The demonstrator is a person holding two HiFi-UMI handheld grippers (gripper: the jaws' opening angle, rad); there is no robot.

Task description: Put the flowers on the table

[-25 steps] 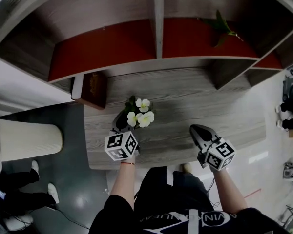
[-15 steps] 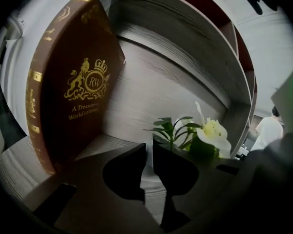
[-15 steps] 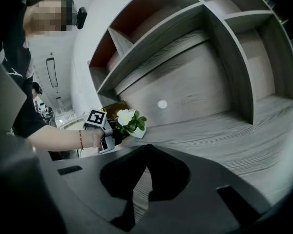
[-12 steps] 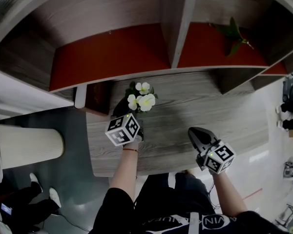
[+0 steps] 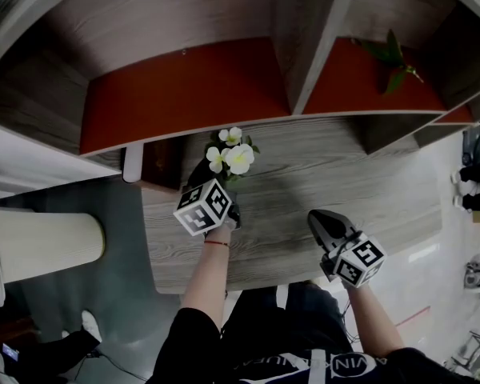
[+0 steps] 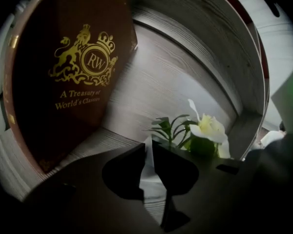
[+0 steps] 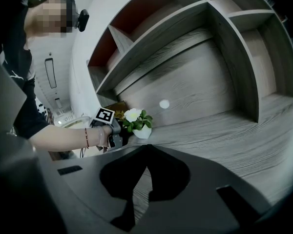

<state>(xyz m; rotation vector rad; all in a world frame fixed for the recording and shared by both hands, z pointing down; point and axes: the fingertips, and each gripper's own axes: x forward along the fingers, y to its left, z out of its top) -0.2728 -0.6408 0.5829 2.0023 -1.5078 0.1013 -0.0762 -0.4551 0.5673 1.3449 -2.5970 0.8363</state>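
Book (image 6: 63, 82): brown cover, gold crest "RW", gold title "A Treasury of World's Classics".
Flowers (image 5: 232, 157): white, in a white pot (image 7: 142, 132), just beside the book, near the shelf (image 5: 184, 86) edge.
Left hand-held gripper (image 6: 148, 145): clamped on the pot.
Right hand-held gripper (image 7: 146, 147): closed, empty.
Surface (image 5: 304, 206): open wood right of the flowers.

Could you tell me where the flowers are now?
Head view, left of centre: the left gripper holds the flowers at the table's rear, beside the book.

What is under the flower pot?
The wooden table; the flower pot seems to rest on it. In the head view, flowers and the left gripper hide its base.
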